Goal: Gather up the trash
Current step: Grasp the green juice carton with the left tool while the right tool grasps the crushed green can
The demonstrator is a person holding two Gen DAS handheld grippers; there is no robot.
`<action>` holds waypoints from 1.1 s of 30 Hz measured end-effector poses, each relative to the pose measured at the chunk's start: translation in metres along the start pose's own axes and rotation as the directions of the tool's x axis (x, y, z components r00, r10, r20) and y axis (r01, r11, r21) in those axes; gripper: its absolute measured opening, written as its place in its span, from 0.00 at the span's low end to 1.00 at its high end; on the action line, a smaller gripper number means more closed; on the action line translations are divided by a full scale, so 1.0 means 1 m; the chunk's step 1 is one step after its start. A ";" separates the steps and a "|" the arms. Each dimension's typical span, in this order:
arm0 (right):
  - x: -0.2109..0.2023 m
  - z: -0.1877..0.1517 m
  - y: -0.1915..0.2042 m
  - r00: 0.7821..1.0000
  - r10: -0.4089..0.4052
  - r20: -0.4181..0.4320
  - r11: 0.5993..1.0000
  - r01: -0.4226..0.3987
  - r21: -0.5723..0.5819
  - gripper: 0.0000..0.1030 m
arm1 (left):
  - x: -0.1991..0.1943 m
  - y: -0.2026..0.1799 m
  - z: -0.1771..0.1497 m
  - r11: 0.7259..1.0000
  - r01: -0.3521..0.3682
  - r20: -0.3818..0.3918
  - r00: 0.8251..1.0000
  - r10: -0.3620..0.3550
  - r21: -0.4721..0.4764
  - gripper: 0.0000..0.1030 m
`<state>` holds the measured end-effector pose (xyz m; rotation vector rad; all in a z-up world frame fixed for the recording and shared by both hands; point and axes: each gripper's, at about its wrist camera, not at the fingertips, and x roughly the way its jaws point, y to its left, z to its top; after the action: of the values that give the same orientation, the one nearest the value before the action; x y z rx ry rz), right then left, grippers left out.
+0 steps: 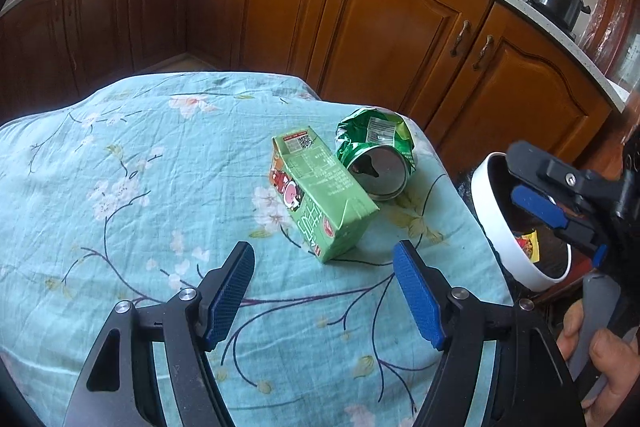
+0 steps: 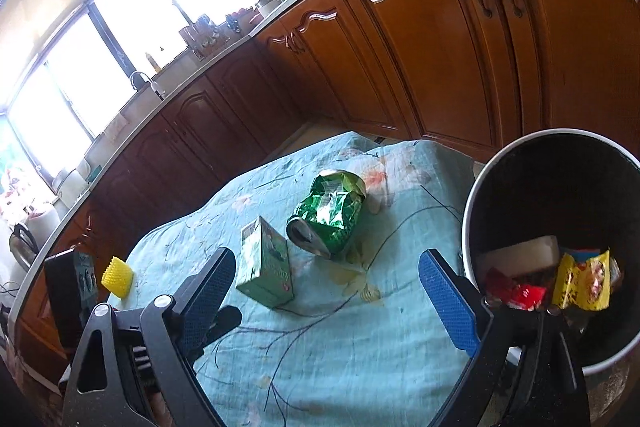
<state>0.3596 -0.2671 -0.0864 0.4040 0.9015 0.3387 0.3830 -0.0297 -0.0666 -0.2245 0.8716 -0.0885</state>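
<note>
While both the left tongs (image 1: pixel 324 257) and right tongs (image 2: pixel 326 269) hover spread and empty, the green carton (image 1: pixel 320 193) lies on the cloth-covered counter (image 1: pixel 120 187) touching the crushed can (image 1: pixel 374 157), beside the bin (image 2: pixel 472 211).

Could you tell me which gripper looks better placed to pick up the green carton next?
Probably the left gripper: open, with the green carton just ahead. The right gripper is open beside the bin.
</note>
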 end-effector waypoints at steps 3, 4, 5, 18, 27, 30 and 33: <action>0.020 0.014 -0.006 1.000 0.005 -0.019 1.000 -0.004 0.020 0.91 | 0.012 -0.006 0.008 1.000 -0.008 -0.004 1.000 0.008 0.016 0.69; 0.026 0.017 -0.008 1.000 0.006 -0.027 1.000 -0.006 0.024 0.91 | 0.017 -0.009 0.010 1.000 -0.016 -0.002 1.000 0.016 0.023 0.69; 0.035 0.021 -0.010 0.999 0.003 -0.041 0.999 -0.002 0.034 0.91 | 0.021 -0.011 0.012 0.999 -0.030 0.003 1.000 0.030 0.032 0.69; 0.090 0.023 -0.012 0.991 -0.021 -0.128 0.999 0.026 0.033 0.75 | 0.029 0.007 0.009 0.994 -0.055 0.029 0.998 0.052 0.099 0.29; 0.116 0.020 -0.015 0.981 -0.016 -0.195 0.996 0.032 0.081 0.65 | -0.021 0.049 -0.013 0.999 0.005 0.017 1.000 -0.005 0.041 0.29; 0.115 0.016 -0.015 0.978 0.031 -0.208 0.993 -0.007 0.115 0.36 | -0.024 0.058 -0.017 1.000 -0.003 0.010 1.000 0.003 0.031 0.29; 0.102 0.015 -0.008 0.979 0.035 -0.199 0.993 -0.012 0.114 0.26 | -0.023 0.062 -0.020 1.000 -0.003 0.004 1.000 0.003 0.019 0.29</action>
<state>0.4311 -0.2317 -0.1518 0.4908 1.1177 0.3555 0.3520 0.0317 -0.0758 -0.2054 0.8666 -0.0939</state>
